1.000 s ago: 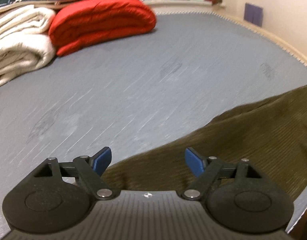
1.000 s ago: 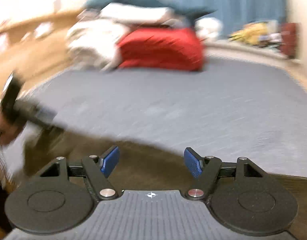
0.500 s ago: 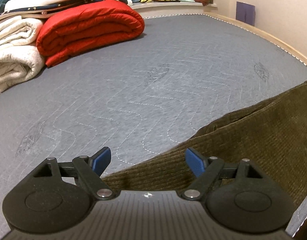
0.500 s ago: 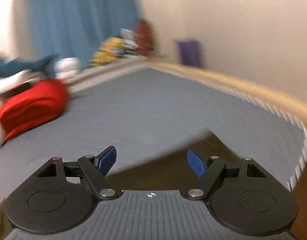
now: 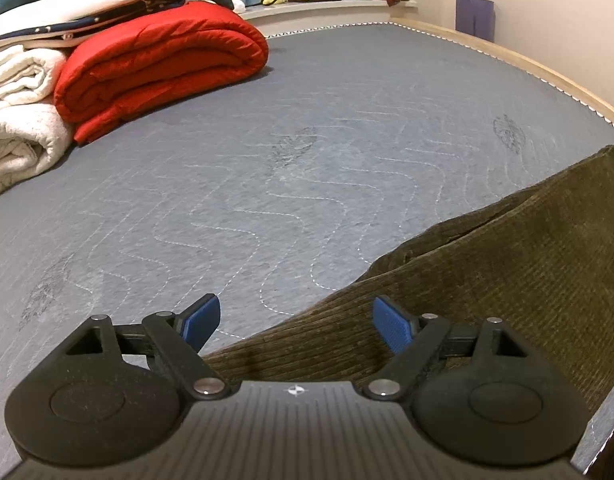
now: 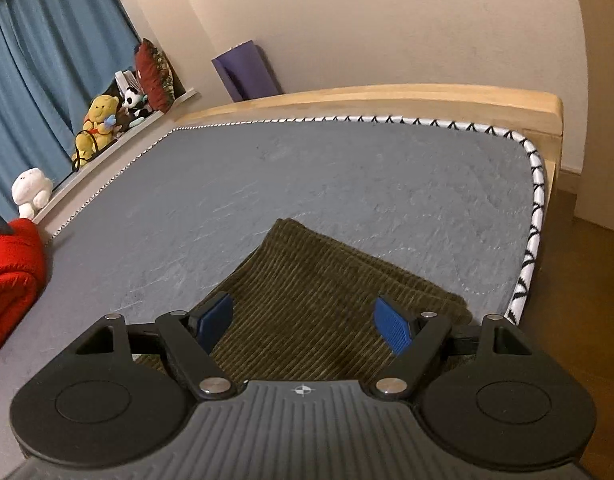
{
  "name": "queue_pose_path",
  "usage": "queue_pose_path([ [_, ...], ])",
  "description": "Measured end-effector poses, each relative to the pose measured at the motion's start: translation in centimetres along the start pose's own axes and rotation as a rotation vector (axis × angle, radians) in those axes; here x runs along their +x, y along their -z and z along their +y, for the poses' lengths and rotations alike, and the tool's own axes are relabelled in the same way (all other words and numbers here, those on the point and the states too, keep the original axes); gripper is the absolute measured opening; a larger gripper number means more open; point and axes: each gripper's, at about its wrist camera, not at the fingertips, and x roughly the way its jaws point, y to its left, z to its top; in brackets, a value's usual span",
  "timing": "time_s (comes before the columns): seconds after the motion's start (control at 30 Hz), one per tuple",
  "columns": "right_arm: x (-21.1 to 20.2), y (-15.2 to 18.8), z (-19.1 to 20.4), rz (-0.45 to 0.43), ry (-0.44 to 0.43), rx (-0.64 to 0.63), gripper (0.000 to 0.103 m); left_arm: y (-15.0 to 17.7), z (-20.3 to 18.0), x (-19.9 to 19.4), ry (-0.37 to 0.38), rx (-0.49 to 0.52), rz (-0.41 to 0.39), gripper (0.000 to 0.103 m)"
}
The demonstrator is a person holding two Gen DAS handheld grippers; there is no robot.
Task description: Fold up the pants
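1. Pants: olive corduroy, lying flat on the grey mattress near its corner, legs apparently stacked one on the other. We judge them laid out for a fold.
2. Left gripper: we find it spread wide above the pants' long edge, pads clear of the cloth, nothing held.
3. Right gripper: likewise wide apart over the cloth near one end, empty; contact not evident.
4. Red quilt and white bedding sit well apart, leaving folding room.
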Motion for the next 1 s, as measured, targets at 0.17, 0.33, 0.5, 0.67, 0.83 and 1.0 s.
queue_pose_path([
  [0.17,0.0,-0.4,0.4,-0.007,-0.003,-0.017,0.08,-0.1,-0.4,-0.1,0.007,0.013,-0.009,0.089],
  [0.33,0.0,-0.4,0.3,-0.017,0.024,-0.005,0.08,0.0,-0.3,-0.3,0.016,0.013,-0.015,0.089],
  [0.5,0.0,-0.8,-0.5,-0.036,0.064,0.066,0.08,0.1,0.0,0.0,0.009,0.011,-0.007,0.089],
  [0.67,0.8,-1.1,-3.4,-0.011,0.151,0.161,0.08,-0.1,-0.1,0.0,0.014,0.004,-0.003,0.089],
  [0.83,1.7,-0.8,-7.6,0.057,0.177,0.342,0.079,-0.1,-0.3,0.0,0.014,0.012,-0.004,0.089],
  [1.0,3.0,0.2,-9.5,0.136,0.094,0.445,0.06,-0.2,-0.4,0.2,0.014,0.01,0.001,0.09],
])
